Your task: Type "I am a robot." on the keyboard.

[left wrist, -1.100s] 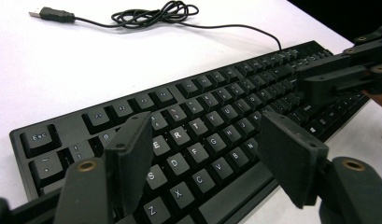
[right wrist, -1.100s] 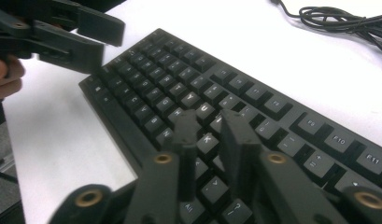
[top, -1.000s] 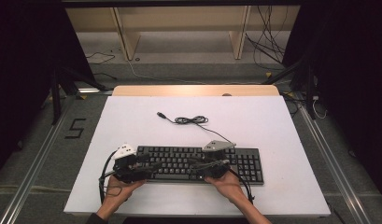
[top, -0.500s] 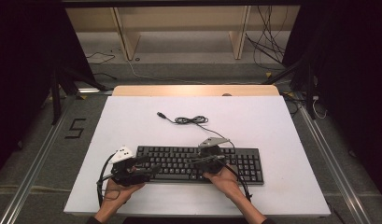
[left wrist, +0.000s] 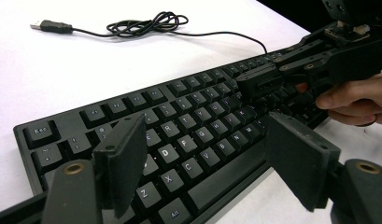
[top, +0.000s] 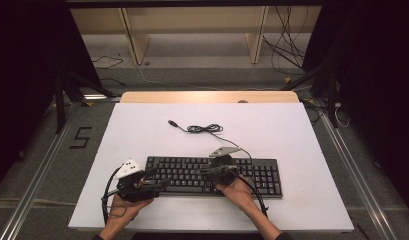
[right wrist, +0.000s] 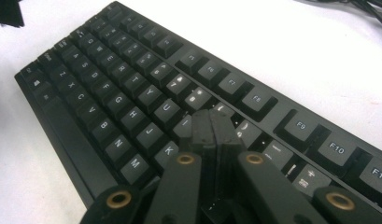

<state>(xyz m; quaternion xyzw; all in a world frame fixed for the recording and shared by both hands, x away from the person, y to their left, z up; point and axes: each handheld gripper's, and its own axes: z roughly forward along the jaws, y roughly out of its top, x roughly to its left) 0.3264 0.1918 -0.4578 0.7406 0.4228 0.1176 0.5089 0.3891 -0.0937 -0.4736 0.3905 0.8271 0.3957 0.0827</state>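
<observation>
Typing on the keyboard (top: 214,175)
Right gripper (right wrist: 212,122), pressed together, pokes a key; left gripper (left wrist: 202,158) spread wide over the keyboard's left end.

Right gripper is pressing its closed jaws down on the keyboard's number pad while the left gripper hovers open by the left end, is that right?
Not quite. The right gripper has its closed jaws on the letter keys of the keyboard, near I and K, not the number pad; the right gripper view shows this. The left gripper does hover open by the left end.

Looks like a lab recording setup: white table (top: 292,135), dark curtains (top: 22,75) at 9 and 3, loose cables (top: 287,55) on the floor at 1 o'clock.
</observation>
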